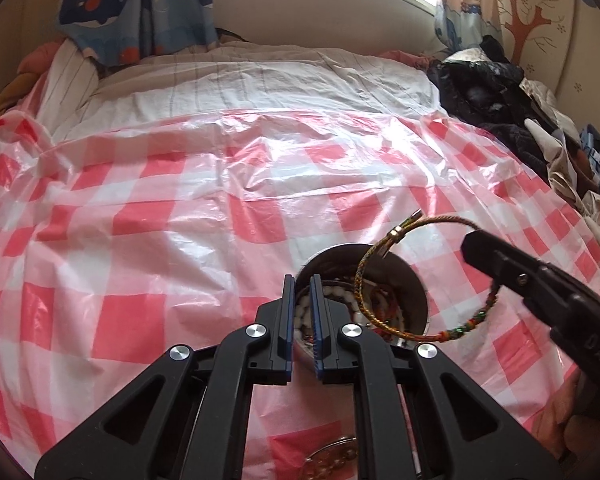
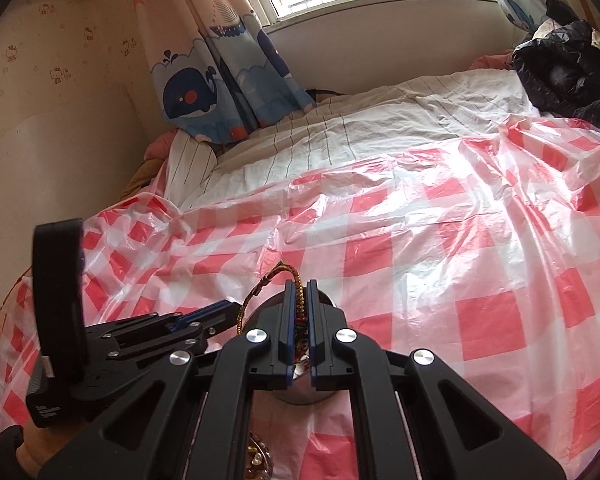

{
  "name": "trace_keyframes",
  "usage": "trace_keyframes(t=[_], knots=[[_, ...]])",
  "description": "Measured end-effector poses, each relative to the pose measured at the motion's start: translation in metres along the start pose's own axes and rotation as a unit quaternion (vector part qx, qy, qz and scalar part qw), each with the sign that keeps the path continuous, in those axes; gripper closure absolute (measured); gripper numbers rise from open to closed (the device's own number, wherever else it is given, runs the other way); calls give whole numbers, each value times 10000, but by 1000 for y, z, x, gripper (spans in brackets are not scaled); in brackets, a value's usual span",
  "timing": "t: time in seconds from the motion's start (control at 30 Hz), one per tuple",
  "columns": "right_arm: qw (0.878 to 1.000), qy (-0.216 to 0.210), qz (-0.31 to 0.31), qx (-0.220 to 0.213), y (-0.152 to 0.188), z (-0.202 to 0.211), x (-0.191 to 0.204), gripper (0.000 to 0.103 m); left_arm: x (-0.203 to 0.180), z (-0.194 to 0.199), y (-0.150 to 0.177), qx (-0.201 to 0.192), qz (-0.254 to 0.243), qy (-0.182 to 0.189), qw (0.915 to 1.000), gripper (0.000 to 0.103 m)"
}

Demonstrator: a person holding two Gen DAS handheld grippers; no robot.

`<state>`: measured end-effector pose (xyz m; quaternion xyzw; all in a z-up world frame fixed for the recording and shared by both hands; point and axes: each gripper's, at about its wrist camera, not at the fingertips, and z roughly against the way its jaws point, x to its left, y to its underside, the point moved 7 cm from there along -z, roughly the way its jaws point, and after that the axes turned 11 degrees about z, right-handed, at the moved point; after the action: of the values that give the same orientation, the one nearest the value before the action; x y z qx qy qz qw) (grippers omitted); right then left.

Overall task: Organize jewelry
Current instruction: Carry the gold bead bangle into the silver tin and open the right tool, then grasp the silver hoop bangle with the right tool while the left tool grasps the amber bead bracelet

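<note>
A braided bracelet (image 1: 428, 280) is being pinched by the right gripper (image 2: 300, 320), dangling right over the metal cup (image 1: 414, 300); the cup's near rim is being clamped by the left gripper (image 1: 301, 320), angled down.

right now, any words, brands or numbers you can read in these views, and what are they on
"DAS": raised letters on the black body of the right tongs, cut off by the frame edge in the left wrist view.
Two lines of white print on the black body of the left tongs: too blurred to read.
Nothing else carries readable text.
</note>
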<state>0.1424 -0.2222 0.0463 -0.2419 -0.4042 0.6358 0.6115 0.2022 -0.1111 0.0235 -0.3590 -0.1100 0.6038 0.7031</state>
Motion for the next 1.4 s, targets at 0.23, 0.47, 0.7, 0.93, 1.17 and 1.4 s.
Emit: trace_keyframes(t=[0.23,0.47,0.7,0.93,1.17,1.4], knots=[[9985,305,184,410,15,-8,-3,62,14,28,7,-74,-4,-134,9999,93],[9992,262,83,289,43,55,-9,36,12,56,53,105,-230,-74,9997,89],[9990,21,-162,424,61,71,-11,33,-5,55,107,484,-807,-54,9956,89],[9971,-228,-77,729,73,57,0,32,9,47,132,722,-1021,-325,9916,85],[9957,-327,-81,859,78,48,4,32,22,42,136,821,-959,-234,9917,85],[9935,-268,101,1103,87,36,10,32,10,45,142,888,-1341,-92,9869,93]])
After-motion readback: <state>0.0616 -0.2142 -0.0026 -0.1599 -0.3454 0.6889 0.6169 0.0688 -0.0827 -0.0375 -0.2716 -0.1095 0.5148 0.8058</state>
